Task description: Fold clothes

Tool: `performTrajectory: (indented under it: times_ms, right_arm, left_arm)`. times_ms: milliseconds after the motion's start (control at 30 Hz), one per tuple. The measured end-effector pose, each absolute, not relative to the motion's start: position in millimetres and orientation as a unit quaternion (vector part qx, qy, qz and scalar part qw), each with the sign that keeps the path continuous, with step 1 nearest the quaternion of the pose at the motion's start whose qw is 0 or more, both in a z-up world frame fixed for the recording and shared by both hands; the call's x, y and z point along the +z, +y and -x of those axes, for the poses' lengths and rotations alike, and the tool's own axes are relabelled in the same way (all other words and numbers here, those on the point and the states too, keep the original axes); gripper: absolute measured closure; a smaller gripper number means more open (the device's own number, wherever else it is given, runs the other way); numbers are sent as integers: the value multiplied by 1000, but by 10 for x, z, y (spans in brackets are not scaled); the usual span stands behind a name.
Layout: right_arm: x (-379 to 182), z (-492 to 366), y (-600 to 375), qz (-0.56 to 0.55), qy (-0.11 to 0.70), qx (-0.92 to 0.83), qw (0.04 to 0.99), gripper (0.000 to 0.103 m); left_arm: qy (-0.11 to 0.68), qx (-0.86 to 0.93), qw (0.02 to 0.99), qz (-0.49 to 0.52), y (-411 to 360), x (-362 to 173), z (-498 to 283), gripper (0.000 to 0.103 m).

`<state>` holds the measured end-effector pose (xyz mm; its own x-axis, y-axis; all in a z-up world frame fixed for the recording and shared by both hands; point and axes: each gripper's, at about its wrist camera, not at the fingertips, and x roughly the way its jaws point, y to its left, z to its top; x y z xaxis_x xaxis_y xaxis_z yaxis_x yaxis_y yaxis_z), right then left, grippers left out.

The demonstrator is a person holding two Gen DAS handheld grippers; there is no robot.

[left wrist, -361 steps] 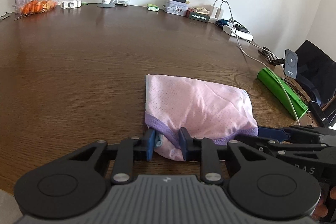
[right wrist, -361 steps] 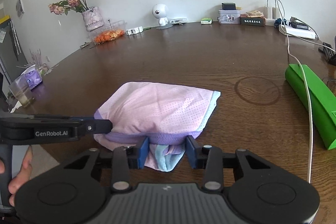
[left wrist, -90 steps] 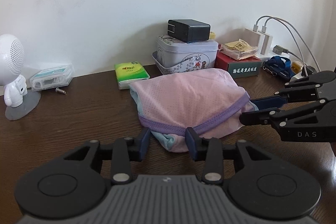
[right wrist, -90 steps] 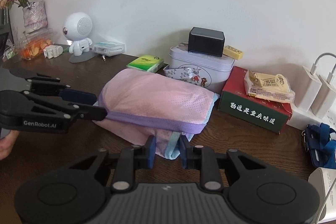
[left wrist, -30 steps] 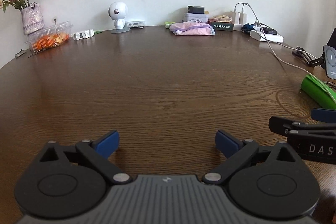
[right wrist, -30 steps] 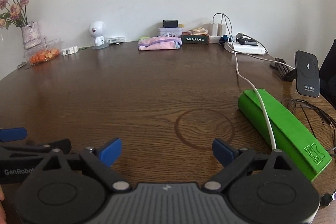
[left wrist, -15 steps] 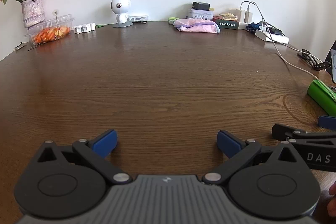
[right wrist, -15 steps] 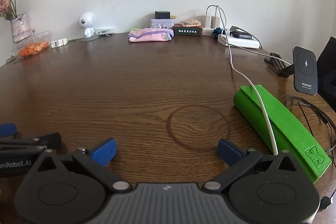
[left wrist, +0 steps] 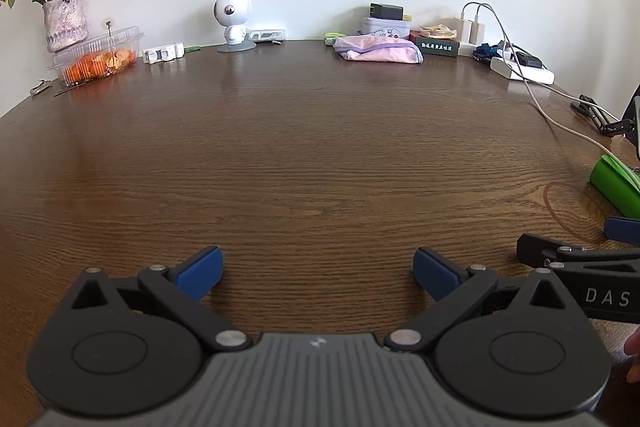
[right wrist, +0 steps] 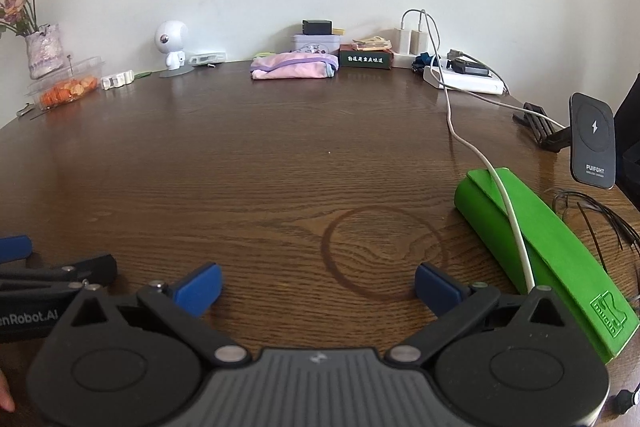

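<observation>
The folded pink garment with purple trim (left wrist: 378,50) lies at the far edge of the brown table (left wrist: 312,155), in front of a tin; it also shows in the right wrist view as the same pink garment (right wrist: 294,66). My left gripper (left wrist: 318,269) hovers low over the table's near part, wide open and empty. My right gripper (right wrist: 318,287) stands beside it, also wide open with nothing between its blue pads. Each gripper shows at the edge of the other's view: the right gripper (left wrist: 576,247) and the left gripper (right wrist: 60,267).
A green case (right wrist: 536,251) with a white cable (right wrist: 472,147) over it lies at the right. A phone charger stand (right wrist: 593,143) is farther right. Along the far wall: a vase (left wrist: 64,23), a plastic box of oranges (left wrist: 96,57), a white robot figure (left wrist: 233,19), a power strip (right wrist: 464,79).
Both grippers stay wide open and nearly still over the table. The views shift only slightly, and the garment at the far edge has not moved.
</observation>
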<state>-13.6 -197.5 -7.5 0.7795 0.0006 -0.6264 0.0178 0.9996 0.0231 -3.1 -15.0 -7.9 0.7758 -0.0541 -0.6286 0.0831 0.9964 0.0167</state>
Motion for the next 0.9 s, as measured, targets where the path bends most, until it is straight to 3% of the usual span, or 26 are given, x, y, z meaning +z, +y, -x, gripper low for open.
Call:
performTrajectory:
  times_ms: [900]
  right_arm:
    - [-87,126,-1955,-6,332,20,943,0]
  left_arm:
    - [332,-10,943,-16,-170,-75,21,1]
